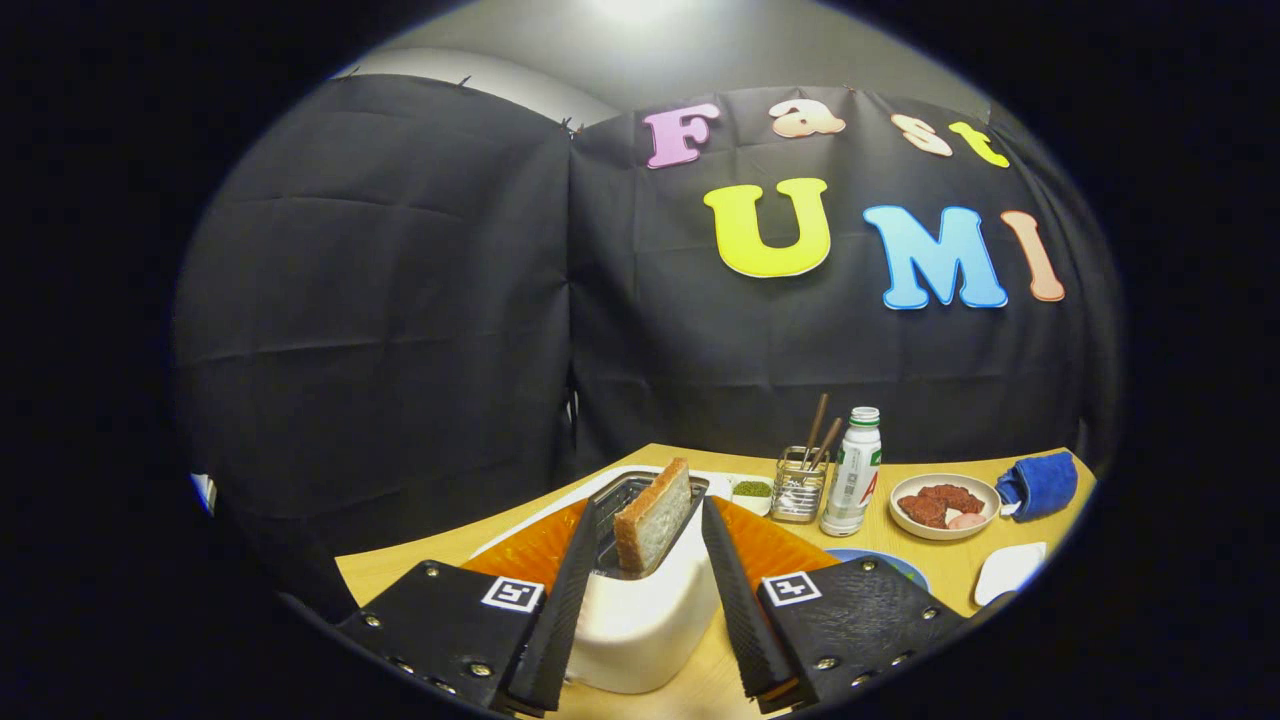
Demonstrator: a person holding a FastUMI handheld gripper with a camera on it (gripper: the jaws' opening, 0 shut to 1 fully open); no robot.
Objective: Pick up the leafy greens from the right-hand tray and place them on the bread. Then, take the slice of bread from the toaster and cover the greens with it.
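Gripper view: gripper (648,530) agape around toast (652,517).

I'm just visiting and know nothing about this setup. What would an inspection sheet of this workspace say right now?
Surface: wooden table, with an orange mat under the toaster.
Job's things: bread slice standing upright in the white toaster; leafy greens not made out.
Clutter: glass holder with sticks, white bottle, bowl of reddish food, blue cloth, small dish of green stuff, all beyond the toaster.
Grippers: hand-held gripper open, fingers on either side of the toaster, not touching the bread.
Cables: nothing seen.
Surroundings: black cloth wall behind the table.
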